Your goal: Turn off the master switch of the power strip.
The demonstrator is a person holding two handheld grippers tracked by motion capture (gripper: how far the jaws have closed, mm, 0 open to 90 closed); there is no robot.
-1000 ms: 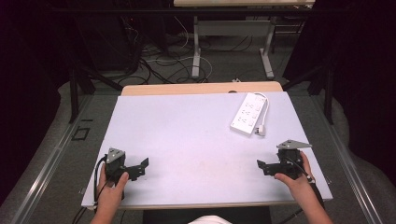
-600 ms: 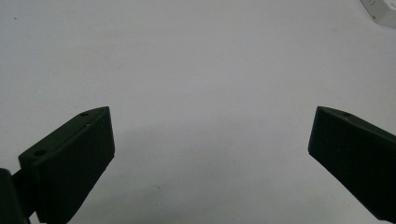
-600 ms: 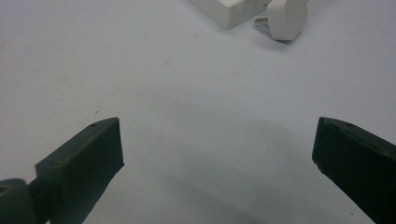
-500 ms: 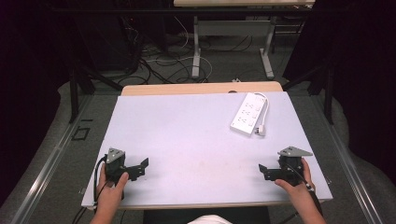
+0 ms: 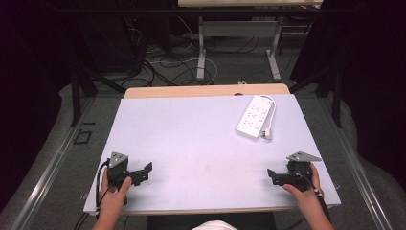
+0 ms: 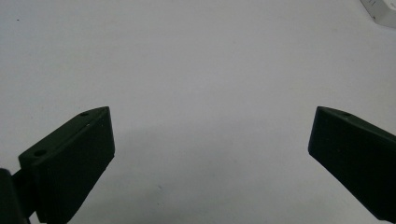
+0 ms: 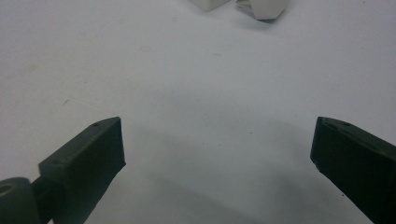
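A white power strip (image 5: pixel 253 116) with its cord and plug (image 5: pixel 267 134) lies at the table's far right. My left gripper (image 5: pixel 146 172) rests near the front left edge of the table, held in a hand, jaws wide apart over bare tabletop (image 6: pixel 210 84). My right gripper (image 5: pixel 272 176) sits near the front right edge, also open with nothing between its jaws. A corner of the power strip (image 6: pixel 380 11) peeks in at the top right of the left gripper view. The strip's end (image 7: pixel 208 3) and plug (image 7: pixel 266 8) sit at the top of the right gripper view.
The pale table (image 5: pixel 201 143) has a wooden strip (image 5: pixel 206 91) along its far edge. Beyond it are table legs (image 5: pixel 201 48) and loose cables (image 5: pixel 163 62) on the floor. Dark curtains stand on both sides.
The right gripper has drifted slightly toward the near edge and settled lower. The left gripper has stayed put.
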